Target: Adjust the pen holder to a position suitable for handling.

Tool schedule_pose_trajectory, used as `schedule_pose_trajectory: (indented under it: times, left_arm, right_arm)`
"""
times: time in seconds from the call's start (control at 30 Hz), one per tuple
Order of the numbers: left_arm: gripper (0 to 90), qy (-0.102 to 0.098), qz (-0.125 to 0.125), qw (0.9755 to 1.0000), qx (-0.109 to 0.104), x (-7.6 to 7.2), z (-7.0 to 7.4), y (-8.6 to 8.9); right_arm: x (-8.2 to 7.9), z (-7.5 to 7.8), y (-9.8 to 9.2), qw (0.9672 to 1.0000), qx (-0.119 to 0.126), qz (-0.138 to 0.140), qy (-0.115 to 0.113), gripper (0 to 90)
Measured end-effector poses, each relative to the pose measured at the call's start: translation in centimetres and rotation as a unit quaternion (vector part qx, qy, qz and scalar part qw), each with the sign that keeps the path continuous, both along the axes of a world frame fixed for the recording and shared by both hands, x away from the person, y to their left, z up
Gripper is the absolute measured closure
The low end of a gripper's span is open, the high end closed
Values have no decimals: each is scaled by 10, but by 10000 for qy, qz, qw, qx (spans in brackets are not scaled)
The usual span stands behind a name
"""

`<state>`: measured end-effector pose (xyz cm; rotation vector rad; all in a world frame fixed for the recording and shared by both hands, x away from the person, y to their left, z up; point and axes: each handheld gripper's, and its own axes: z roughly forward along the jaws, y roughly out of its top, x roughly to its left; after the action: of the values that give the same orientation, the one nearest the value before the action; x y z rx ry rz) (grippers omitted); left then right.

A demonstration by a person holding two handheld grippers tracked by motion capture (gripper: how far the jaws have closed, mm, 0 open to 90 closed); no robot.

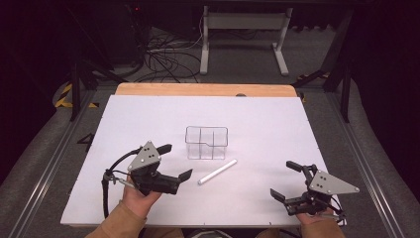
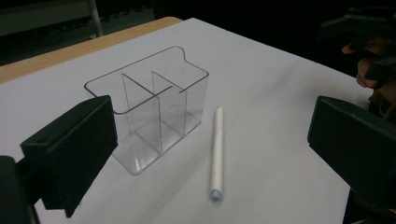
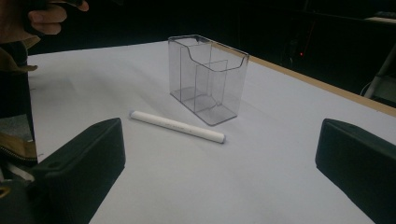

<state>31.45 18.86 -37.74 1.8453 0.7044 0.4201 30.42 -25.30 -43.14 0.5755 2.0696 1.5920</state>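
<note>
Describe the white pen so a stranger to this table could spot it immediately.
Start at the white tabletop and find the clear plastic organizer standing near its middle. Just in front of it, on the person's side, lies the pen, flat and angled. It is the slim opaque white stick, unlike the transparent, upright, divided box.
</note>
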Motion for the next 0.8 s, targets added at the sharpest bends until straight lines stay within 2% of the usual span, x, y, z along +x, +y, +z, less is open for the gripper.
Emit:
schedule_pose_trajectory:
  times: [0.1, 0.37, 0.5, 0.57, 0.63, 0.73, 0.77, 0.8]
  left_arm:
    - [35, 23, -9, 10000, -79, 2, 1, -4]
    - [46, -2, 13, 10000, -3, 2, 3, -15]
    - [93, 57, -35, 9999, 76, 2, 4, -19]
    - [100, 152, -76, 9996, 243, 3, 7, -23]
    - [102, 221, -92, 9994, 262, 4, 8, -25]
    - [111, 528, -230, 9974, 443, 8, 12, -34]
    - [113, 528, -230, 9974, 443, 8, 12, -34]
    - [114, 707, -268, 9958, 517, 11, 13, -39]
  right_arm:
    - [0, 0, 0, 10000, -6, 13, 0, 20]
    - [1, 0, 1, 10000, -18, 49, -19, 20]
    - [0, 0, 1, 10000, -19, 60, -19, 20]
    - [0, 0, 1, 10000, -28, 62, -20, 20]
    - [0, 0, 2, 10000, -31, 70, -15, 20]
    - [0, 0, 2, 10000, -27, 87, -2, 20]
    - [0, 0, 2, 10000, -32, 93, -8, 20]
    - [0, 0, 2, 9999, -32, 102, -7, 20]
